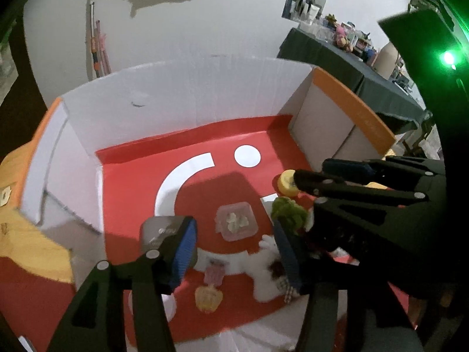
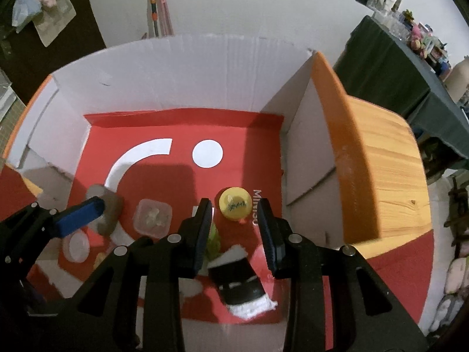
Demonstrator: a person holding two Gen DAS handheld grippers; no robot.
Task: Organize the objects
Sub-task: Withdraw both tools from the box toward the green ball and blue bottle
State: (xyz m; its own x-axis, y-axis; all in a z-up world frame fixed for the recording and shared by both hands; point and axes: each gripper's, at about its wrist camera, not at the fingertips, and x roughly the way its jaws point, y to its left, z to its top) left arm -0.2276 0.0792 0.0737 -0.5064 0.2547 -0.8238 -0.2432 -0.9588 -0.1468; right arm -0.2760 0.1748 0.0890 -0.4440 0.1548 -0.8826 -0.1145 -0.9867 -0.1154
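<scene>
Both grippers hover inside a white cardboard box point(image 1: 176, 88) with a red printed floor point(image 2: 234, 135). My left gripper point(image 1: 234, 252) is open over a clear lidded container point(image 1: 236, 220), a yellow and pink trinket point(image 1: 208, 294) and a white plush point(image 1: 263, 275); a grey piece point(image 1: 164, 230) sits against its left finger. My right gripper point(image 2: 236, 228) is open, above a yellow duck-like toy point(image 2: 235, 204), a green item point(image 2: 213, 239) and a black and white cloth item point(image 2: 239, 281). The right gripper also shows in the left wrist view point(image 1: 307, 182), with the yellow toy point(image 1: 287, 182) at its tip.
The box has orange-edged flaps point(image 2: 328, 111) and stands on a wooden table point(image 2: 390, 161). A white round lid point(image 2: 76, 246) lies at the floor's left. A dark-clothed table point(image 1: 337, 58) with clutter stands at the back right. Poles point(image 1: 93, 44) lean on the wall.
</scene>
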